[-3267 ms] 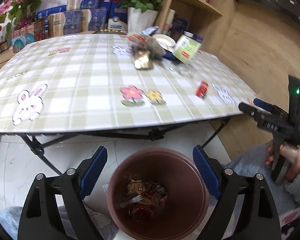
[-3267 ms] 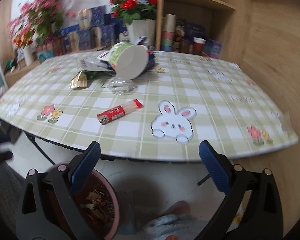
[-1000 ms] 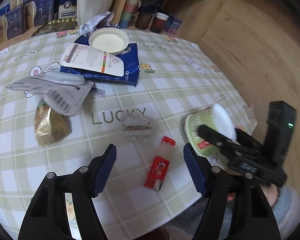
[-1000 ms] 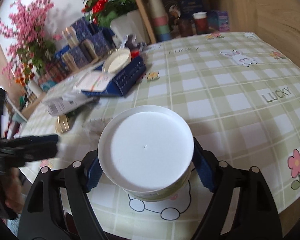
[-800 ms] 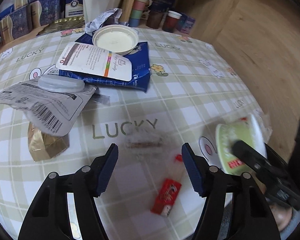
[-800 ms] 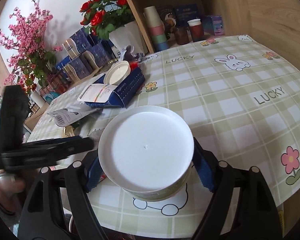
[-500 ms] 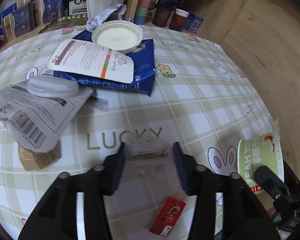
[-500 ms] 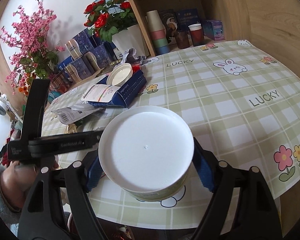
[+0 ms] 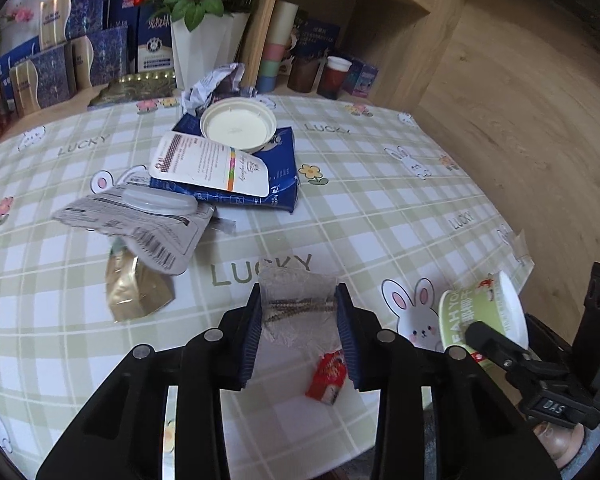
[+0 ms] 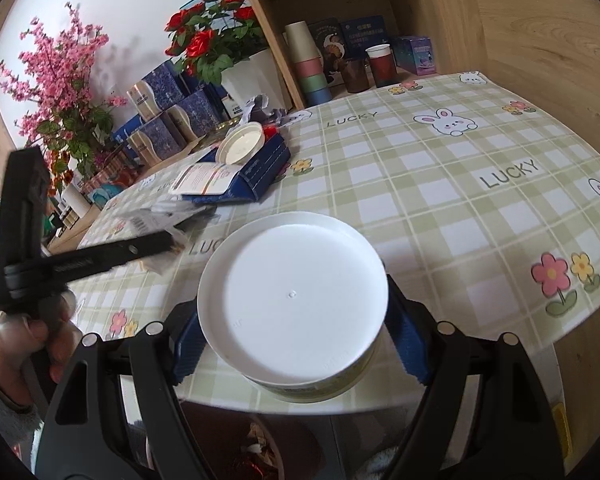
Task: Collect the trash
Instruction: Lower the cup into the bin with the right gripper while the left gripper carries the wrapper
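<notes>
A crumpled clear wrapper (image 9: 296, 320) sits between the blue pads of my left gripper (image 9: 298, 294), whose jaws are closing; the pads press on it and it hangs just above the checked table (image 9: 380, 208). The left gripper (image 10: 168, 242) also shows from the side in the right wrist view. My right gripper (image 10: 294, 332) is shut on a green-and-white paper tub (image 10: 292, 292), its white bottom facing the camera, near the table's front edge. The same tub (image 9: 472, 312) appears at the right of the left wrist view. A small red packet (image 9: 327, 376) lies below the wrapper.
On the table lie a gold wrapper (image 9: 136, 288), a grey barcode pouch (image 9: 140, 228), a blue pack (image 9: 236, 168) and a white lid (image 9: 238, 126). Flower pots, boxes and cups stand behind. A brown bin (image 10: 260, 452) with trash shows under the table's edge.
My left gripper has narrowed onto the clear wrapper and lifted it off the table. The right gripper has drifted back toward the table's edge with the tub still in it.
</notes>
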